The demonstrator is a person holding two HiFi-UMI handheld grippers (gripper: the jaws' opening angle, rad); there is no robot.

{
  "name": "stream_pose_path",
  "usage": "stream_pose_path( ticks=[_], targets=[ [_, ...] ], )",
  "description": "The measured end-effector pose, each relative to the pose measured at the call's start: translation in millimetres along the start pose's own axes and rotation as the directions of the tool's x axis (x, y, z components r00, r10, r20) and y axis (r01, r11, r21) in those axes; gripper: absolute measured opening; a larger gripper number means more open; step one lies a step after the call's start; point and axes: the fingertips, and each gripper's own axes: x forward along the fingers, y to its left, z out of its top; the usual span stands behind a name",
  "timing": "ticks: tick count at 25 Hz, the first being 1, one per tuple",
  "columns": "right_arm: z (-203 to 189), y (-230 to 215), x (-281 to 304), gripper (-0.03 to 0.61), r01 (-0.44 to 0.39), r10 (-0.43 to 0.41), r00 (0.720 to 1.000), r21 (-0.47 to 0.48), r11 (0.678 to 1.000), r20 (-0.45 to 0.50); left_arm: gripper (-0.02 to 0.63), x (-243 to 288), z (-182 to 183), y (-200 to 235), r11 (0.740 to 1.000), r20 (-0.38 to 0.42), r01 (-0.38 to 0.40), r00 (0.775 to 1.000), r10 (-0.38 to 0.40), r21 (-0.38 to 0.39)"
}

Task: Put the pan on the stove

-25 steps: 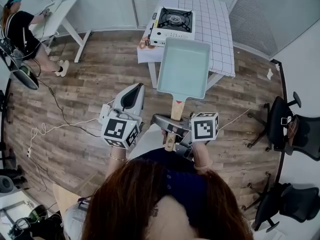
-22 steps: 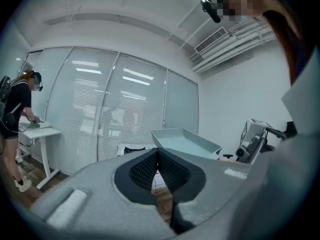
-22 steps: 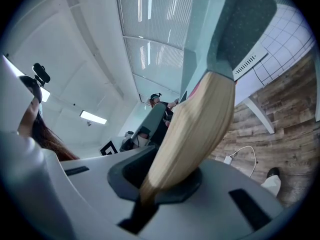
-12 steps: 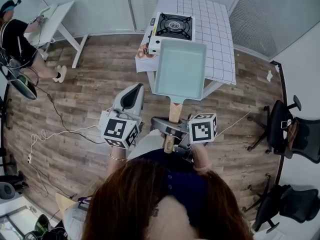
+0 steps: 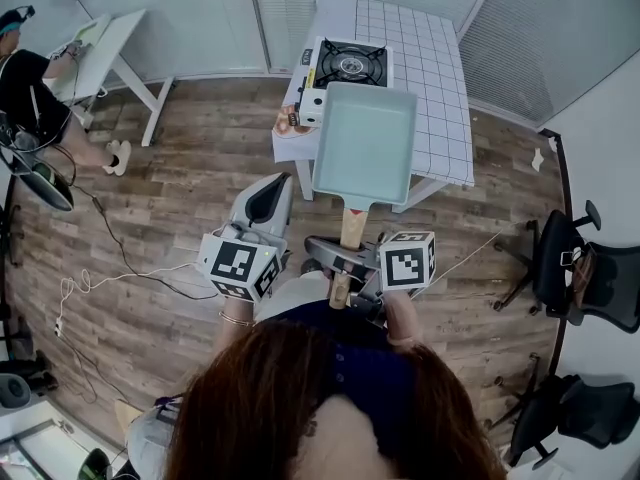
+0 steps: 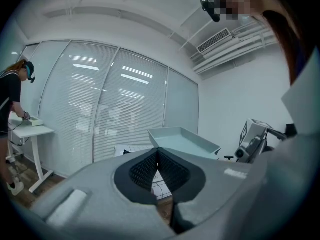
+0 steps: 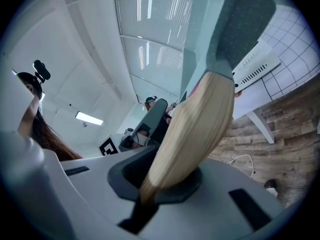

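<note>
Right tool (image 5: 343, 271): lower centre of the head view, its jaws nearly together and clamped on the pan's wooden handle (image 5: 351, 225). In the right gripper view the handle (image 7: 192, 134) rises out of the tool (image 7: 150, 186) and fills the middle of the frame.
Left tool (image 5: 269, 185): left of centre in the head view, beside the right tool and apart from the pan. In the left gripper view its dark pads (image 6: 145, 170) meet at the tips, and the tool (image 6: 157, 158) has nothing in it.
Pan (image 5: 365, 143): a pale blue-green rectangular pan, empty, held in the air at upper centre of the head view. It lies across the near edge of the tabletop, and its far rim covers the near edge of the stove. Whether it touches the stove cannot be told. It also shows at centre right of the left gripper view (image 6: 182, 141).
Stove (image 5: 346, 62): a white single-burner stove with a black grate, at the top centre of the head view, on the left part of the tabletop, burner bare.
Tabletop (image 5: 440, 88): white with a grid pattern, at the upper centre right of the head view.
Floor (image 5: 180, 198): wood planks, with a cable trailing at left.
Surroundings: a person (image 5: 22, 80) at a white desk in the upper left corner; black chairs (image 5: 575, 273) at the right edge.
</note>
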Motion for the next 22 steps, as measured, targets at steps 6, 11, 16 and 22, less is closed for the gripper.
stream_pose_path(
  ticks=[6, 11, 16, 22],
  targets=[
    [15, -8, 17, 0.023, 0.004, -0.004, 1.0, 0.013, 1.0, 0.014, 0.009, 11, 2, 21, 1.0, 0.005, 0.019, 1.0, -0.019, -0.001],
    [22, -10, 28, 0.023, 0.009, -0.01, 1.0, 0.006, 1.0, 0.024, 0.009, 16, 2, 34, 0.999, 0.01, 0.035, 0.999, -0.035, -0.006],
    [31, -14, 32, 0.023, 0.028, -0.028, 0.999, -0.005, 1.0, 0.034, 0.009, 22, 3, 43, 0.999, 0.012, 0.049, 0.999, -0.049, -0.006],
    [38, -10, 34, 0.023, 0.025, -0.025, 0.998, 0.007, 1.0, 0.056, 0.009, 25, 6, 45, 0.998, 0.009, 0.067, 0.998, -0.067, 0.002]
  ],
)
